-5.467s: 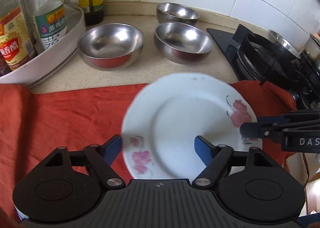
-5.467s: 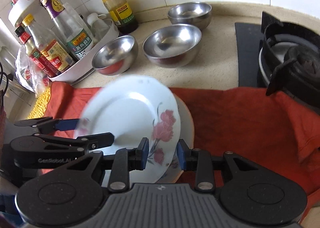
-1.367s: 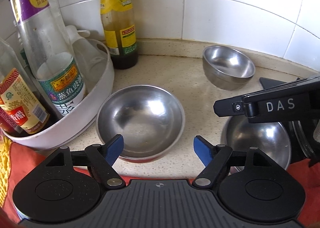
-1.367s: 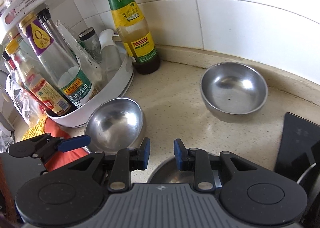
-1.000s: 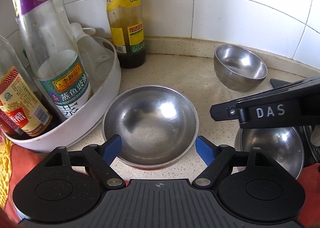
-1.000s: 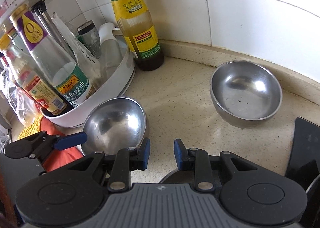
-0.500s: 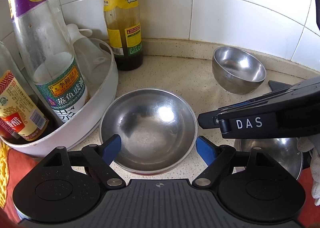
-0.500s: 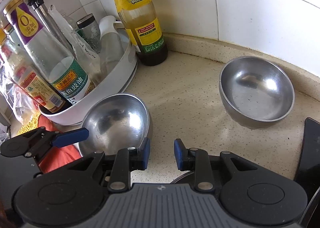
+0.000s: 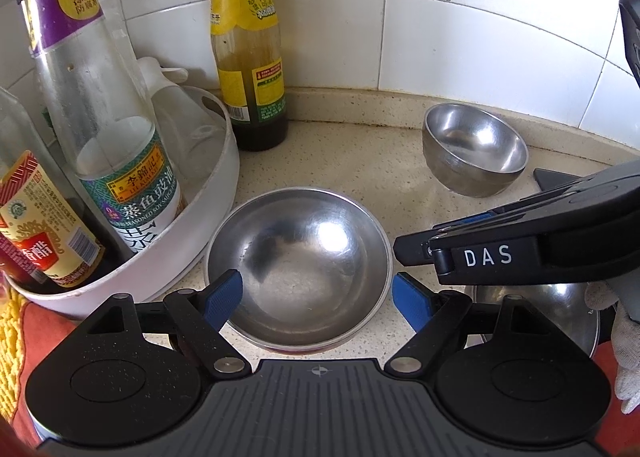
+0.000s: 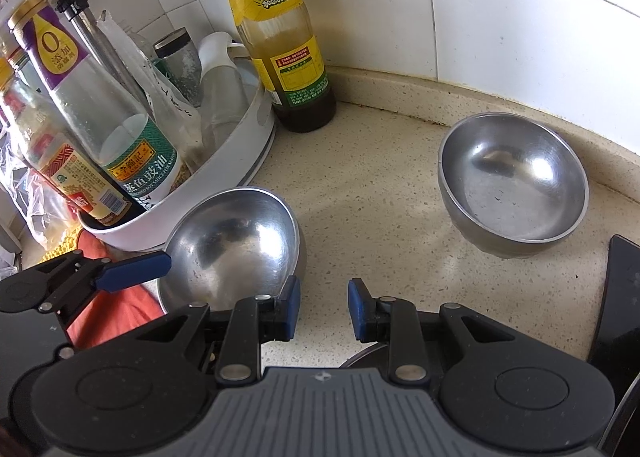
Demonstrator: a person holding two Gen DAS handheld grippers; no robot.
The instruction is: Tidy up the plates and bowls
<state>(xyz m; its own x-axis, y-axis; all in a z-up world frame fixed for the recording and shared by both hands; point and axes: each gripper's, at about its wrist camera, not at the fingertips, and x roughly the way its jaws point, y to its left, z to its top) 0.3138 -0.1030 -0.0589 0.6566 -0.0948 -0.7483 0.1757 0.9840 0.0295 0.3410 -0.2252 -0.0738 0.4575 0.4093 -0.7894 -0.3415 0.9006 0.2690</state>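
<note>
Three steel bowls stand on the speckled counter. The nearest bowl (image 9: 298, 265) lies between the open fingers of my left gripper (image 9: 318, 295); it also shows in the right wrist view (image 10: 232, 249). A smaller, deeper bowl (image 9: 474, 149) stands by the back wall, also in the right wrist view (image 10: 514, 181). A third bowl (image 9: 560, 309) sits at the right, under my right gripper (image 10: 323, 313), which is open and empty and shows from the side in the left wrist view (image 9: 500, 253). No plates are in view.
A white round caddy (image 9: 208, 193) holding sauce bottles stands left of the nearest bowl. A tall green-capped bottle (image 9: 248, 57) stands by the tiled wall. Red cloth (image 10: 116, 313) lies at the front left. The black stove edge (image 10: 620, 305) is on the right.
Both grippers have moved from the plates on the red cloth to the bowls by the wall. In the last second my left gripper has edged closer around the nearest bowl.
</note>
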